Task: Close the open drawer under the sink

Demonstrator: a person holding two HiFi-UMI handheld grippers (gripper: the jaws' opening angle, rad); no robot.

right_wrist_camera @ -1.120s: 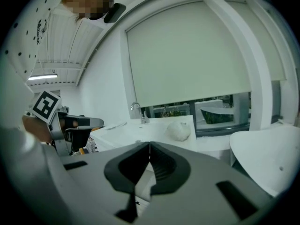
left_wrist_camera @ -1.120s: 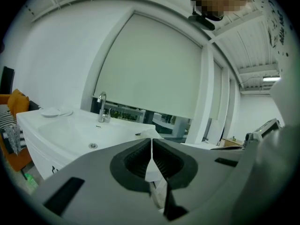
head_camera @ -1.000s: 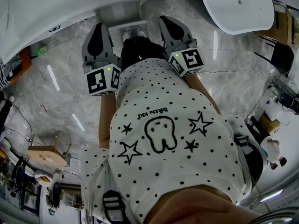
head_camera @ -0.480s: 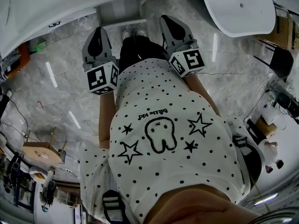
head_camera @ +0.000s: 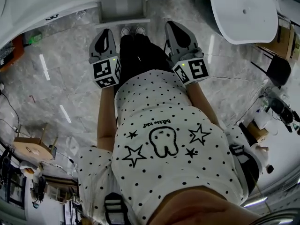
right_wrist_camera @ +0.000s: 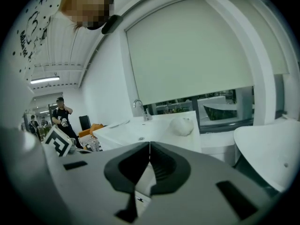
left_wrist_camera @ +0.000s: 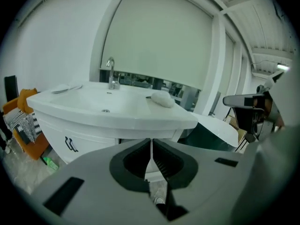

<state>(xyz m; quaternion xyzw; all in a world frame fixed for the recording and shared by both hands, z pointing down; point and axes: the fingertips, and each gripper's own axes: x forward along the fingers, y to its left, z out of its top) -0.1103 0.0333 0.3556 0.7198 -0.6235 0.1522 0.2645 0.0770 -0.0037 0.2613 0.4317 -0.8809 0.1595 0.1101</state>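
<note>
In the head view the white drawer (head_camera: pixel 123 11) juts out from under the white sink counter (head_camera: pixel 70 1), just beyond the person's shoes (head_camera: pixel 131 32). My left gripper (head_camera: pixel 104 35) hangs shut and empty to the left of the legs, short of the drawer. My right gripper (head_camera: pixel 171 26) is also shut and empty, to the right of the drawer. The left gripper view looks over the shut left gripper (left_wrist_camera: pixel 151 142) at the sink (left_wrist_camera: pixel 108 108) with its faucet (left_wrist_camera: pixel 110 74). The right gripper (right_wrist_camera: pixel 149 147) faces the same sink (right_wrist_camera: pixel 145 134).
A white lump (left_wrist_camera: pixel 161 99) lies on the sink's rim. The cabinet door (left_wrist_camera: pixel 70 144) left of the drawer has a dark handle. A white tub (head_camera: pixel 241 8) stands at the right. A wooden stool (head_camera: pixel 30 151) and cables sit at the left, on the marble floor (head_camera: pixel 70 83).
My left gripper has sunk toward the floor and tipped downward; its marker cube looks smaller. The right gripper has stayed about where it was. The head view has shifted slightly.
</note>
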